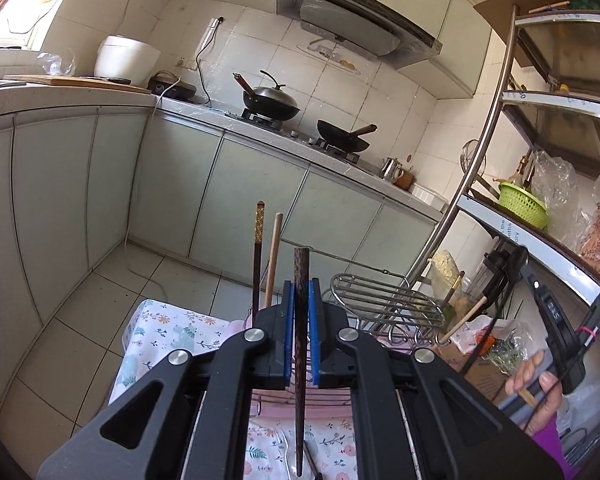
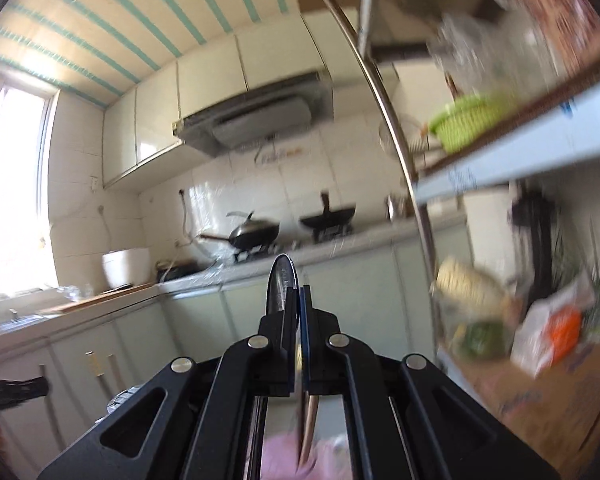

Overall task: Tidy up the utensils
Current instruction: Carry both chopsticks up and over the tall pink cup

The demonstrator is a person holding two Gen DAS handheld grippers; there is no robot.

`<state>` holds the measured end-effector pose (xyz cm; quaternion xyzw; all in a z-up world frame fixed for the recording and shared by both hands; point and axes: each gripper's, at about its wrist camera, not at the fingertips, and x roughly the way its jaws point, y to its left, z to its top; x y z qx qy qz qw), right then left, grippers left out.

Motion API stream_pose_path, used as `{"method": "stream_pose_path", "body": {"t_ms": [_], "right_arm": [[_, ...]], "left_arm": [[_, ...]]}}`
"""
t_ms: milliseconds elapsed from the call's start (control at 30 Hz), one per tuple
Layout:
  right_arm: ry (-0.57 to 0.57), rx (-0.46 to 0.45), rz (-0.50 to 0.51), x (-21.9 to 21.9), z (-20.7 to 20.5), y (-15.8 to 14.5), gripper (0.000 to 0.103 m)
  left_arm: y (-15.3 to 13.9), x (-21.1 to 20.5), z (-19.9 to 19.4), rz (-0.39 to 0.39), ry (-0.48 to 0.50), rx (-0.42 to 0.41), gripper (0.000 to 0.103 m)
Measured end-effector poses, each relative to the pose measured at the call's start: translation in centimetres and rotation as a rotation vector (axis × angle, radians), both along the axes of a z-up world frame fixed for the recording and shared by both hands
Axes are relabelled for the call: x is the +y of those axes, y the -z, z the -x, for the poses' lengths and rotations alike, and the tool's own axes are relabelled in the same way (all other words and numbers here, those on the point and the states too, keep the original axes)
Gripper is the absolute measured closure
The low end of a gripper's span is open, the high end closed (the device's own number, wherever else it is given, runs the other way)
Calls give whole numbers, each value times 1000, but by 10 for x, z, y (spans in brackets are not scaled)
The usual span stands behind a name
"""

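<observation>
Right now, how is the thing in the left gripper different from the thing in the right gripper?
The left gripper holds a dark wooden chopstick, thin and straight; the right gripper holds a shiny metal spoon with a rounded bowl. The chopstick's blunt top pokes above the pads; the spoon's bowl does. Both stand upright, clamped between blue pads.

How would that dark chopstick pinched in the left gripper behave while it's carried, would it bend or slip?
The dark chopstick looks like hard wood and runs dead straight, so it is probably stiff. It is thin, so likely light. The left gripper pinches it partway along between blue pads, with length on both sides; it might pivot or slide if bumped.
</observation>
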<state>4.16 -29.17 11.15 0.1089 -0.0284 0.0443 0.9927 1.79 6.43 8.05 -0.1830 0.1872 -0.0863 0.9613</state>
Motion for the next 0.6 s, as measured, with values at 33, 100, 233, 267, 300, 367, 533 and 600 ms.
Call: {"method": "stream_pose_path", "body": {"t_ms": [33, 100, 233, 267, 300, 367, 533, 600], "right_arm": [[8, -15, 16, 4, -3, -1, 101], [34, -51, 59, 13, -11, -2, 101], [48, -68, 96, 24, -29, 3, 101], [52, -68, 104, 28, -32, 4, 102], [56, -69, 112, 29, -35, 7, 101], [65, -71, 127, 33, -41, 14, 101], [53, -47, 164, 39, -47, 29, 102], [37, -31, 165, 40, -46, 33, 101]], "left_arm": [[1, 2, 0, 3, 1, -2, 97], [0, 4, -1, 3, -3, -8, 97], [-1, 6, -7, 11, -10, -19, 97], [-1, 7, -9, 12, -12, -21, 97], [-2, 7, -12, 14, -14, -25, 97], [-4, 6, -16, 20, -13, -33, 97], [-13, -4, -28, 10, -8, -71, 97], [-17, -8, -31, -1, -14, -94, 97]]}}
